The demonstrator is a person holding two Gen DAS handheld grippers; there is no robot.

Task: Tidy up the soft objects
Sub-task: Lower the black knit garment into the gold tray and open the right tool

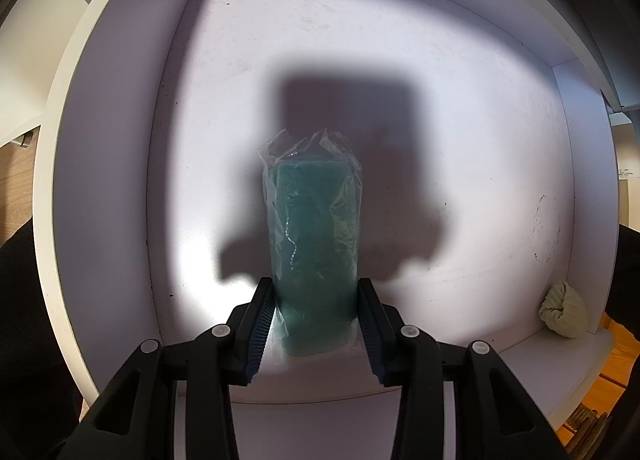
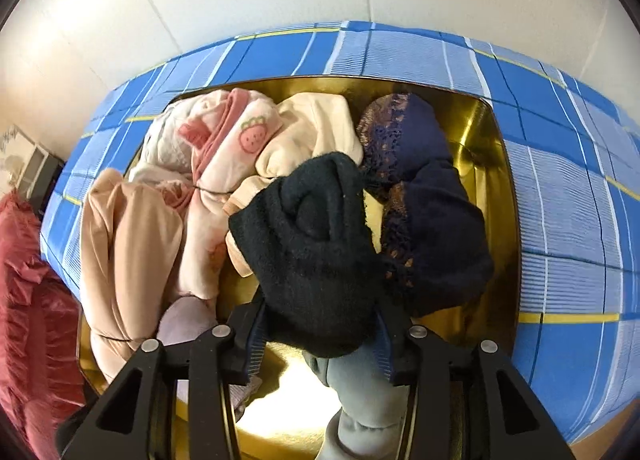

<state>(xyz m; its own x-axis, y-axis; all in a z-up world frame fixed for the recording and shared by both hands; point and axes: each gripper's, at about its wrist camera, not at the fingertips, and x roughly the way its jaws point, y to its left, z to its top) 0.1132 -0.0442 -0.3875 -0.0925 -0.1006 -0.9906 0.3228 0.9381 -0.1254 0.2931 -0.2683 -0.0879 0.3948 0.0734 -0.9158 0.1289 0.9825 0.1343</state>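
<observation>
Pointing straight down into a white box, the left gripper is closed on a green sponge in a clear plastic wrapper, both pads pressing its sides. The sponge hangs upright over the box floor, inside the gripper's own shadow. A small cream cloth bundle lies in the near right corner of the box, well apart from the sponge.

The right gripper is tilted down over a gold tray that rests on a bed with a blue checked sheet. A black knitted sock sits between its jaws, which stand partly apart; whether the pads press on the sock cannot be told. A grey sock lies under the black one. In the tray also lie a navy lace garment, a pink garment with a strawberry print, a cream garment and a peach garment. A red ruffled cushion lies left of the tray.
</observation>
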